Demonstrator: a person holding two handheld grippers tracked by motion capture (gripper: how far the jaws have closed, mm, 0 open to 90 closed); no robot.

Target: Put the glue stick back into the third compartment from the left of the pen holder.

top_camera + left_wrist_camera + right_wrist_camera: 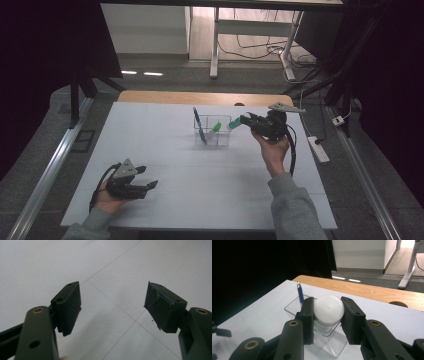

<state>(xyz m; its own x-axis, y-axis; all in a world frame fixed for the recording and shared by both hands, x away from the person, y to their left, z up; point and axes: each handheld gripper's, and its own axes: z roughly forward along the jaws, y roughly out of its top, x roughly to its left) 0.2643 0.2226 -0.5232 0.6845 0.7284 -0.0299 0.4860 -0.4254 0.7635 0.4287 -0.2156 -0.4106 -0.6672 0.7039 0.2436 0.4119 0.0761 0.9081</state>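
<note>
1. Nearest me, the left gripper (146, 178) rests low over the white tabletop (175, 165), jaws spread apart with nothing between them.
2. My right gripper (328, 315) is clamped on a white-ended, green marker-like object (328, 308), one pad on each side.
3. Directly beneath and just beyond that gripper stands the clear container (214, 131); the held object's green tip (234, 123) sits at its rim.
4. A blue pen (300, 295) leans inside the container, on the far side from the gripper.
</note>
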